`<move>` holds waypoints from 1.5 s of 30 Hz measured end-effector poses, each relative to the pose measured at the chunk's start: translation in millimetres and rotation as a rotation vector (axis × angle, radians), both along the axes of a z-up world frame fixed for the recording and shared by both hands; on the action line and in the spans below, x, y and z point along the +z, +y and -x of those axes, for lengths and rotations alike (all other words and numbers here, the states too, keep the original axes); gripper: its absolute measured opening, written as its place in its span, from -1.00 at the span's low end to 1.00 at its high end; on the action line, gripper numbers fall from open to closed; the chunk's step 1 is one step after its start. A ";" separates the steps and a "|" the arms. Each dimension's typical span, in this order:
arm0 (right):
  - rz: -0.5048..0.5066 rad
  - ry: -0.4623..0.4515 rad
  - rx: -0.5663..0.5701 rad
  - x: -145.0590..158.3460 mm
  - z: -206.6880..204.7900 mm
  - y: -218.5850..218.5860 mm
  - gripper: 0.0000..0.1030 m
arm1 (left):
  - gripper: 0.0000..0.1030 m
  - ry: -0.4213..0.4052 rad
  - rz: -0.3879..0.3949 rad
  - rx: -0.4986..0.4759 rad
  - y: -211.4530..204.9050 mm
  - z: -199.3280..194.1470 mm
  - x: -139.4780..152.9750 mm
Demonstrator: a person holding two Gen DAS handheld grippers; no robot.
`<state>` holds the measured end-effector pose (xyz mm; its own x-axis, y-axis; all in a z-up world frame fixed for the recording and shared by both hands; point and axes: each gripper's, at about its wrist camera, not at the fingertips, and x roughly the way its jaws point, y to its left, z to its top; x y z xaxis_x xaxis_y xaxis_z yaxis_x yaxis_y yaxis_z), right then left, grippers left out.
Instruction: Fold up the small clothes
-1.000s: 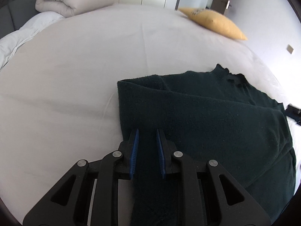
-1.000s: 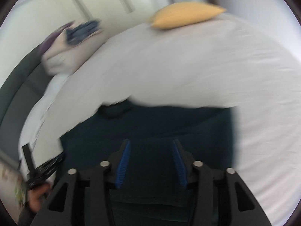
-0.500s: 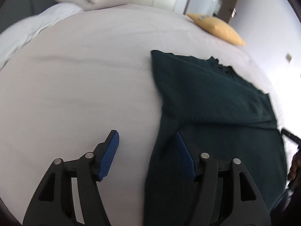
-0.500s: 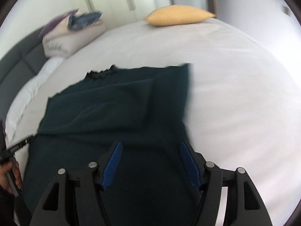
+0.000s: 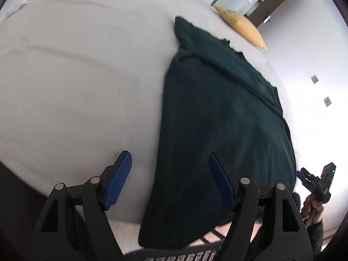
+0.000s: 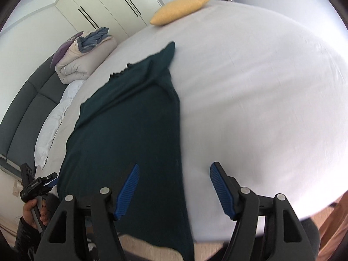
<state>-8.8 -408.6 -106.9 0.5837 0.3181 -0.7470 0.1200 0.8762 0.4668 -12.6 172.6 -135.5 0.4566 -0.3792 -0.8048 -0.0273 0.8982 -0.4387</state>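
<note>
Both tools, left tool (image 5: 169,180) and right tool (image 6: 174,190), are opening, empty; sweater (image 5: 217,130) sleeves look folded in, hem at six o'clock unfolded.

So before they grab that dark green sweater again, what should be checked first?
1. Left gripper not clamping cloth: ok, jaws opening, pads apart.
2. Right gripper not clamping cloth: ok, jaws opening, pads apart.
3. Sweater fully on the bed: not ok, its near end hangs over the edge.
4. Sleeves folded in: ok, they lie across the body.
5. Yellow pillow apart from the sweater: ok.
</note>
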 end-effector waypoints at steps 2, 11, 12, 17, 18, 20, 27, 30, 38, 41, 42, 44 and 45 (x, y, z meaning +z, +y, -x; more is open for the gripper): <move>-0.008 0.019 0.022 -3.6 9.2 2.5 0.37 | 0.40 0.020 -0.015 -0.014 -2.5 8.0 0.2; -0.079 0.160 0.082 -17.0 31.6 11.4 0.36 | 0.40 0.101 -0.036 -0.085 -1.6 31.8 -7.3; -0.088 0.178 0.084 -19.0 33.3 12.4 0.36 | 0.40 0.105 -0.038 -0.093 -2.6 31.8 -8.7; -0.099 0.227 0.074 -28.0 32.2 17.6 0.34 | 0.40 0.118 -0.024 -0.108 -5.1 23.0 -14.7; -0.094 0.239 0.077 -29.1 29.8 19.6 0.34 | 0.40 0.121 -0.018 -0.113 -4.4 23.8 -15.3; -0.085 0.274 0.092 -31.6 27.0 24.7 0.34 | 0.40 0.128 -0.004 -0.120 -2.6 26.7 -17.0; -0.070 0.326 0.111 -36.4 19.7 31.8 0.30 | 0.03 0.152 0.005 -0.127 7.8 23.3 -19.4; -0.066 0.338 0.114 -36.3 18.4 30.8 0.24 | -0.24 0.171 0.000 -0.134 11.8 22.9 -19.4; -0.059 0.348 0.112 -36.6 19.2 31.2 0.20 | -0.30 0.232 0.003 -0.173 11.6 28.6 -31.8; -0.053 0.349 0.111 -36.8 18.7 30.9 0.10 | -0.38 0.223 0.028 -0.162 15.4 28.1 -33.5; -0.050 0.349 0.109 -36.9 19.2 29.9 0.07 | -0.40 0.219 0.036 -0.156 17.4 28.2 -33.3; -0.048 0.352 0.105 -38.1 20.7 27.0 -0.17 | -0.58 0.209 0.029 -0.157 18.7 28.6 -32.7; -0.050 0.353 0.099 -38.7 21.9 24.6 -0.25 | -0.65 0.206 0.033 -0.158 17.3 29.0 -32.6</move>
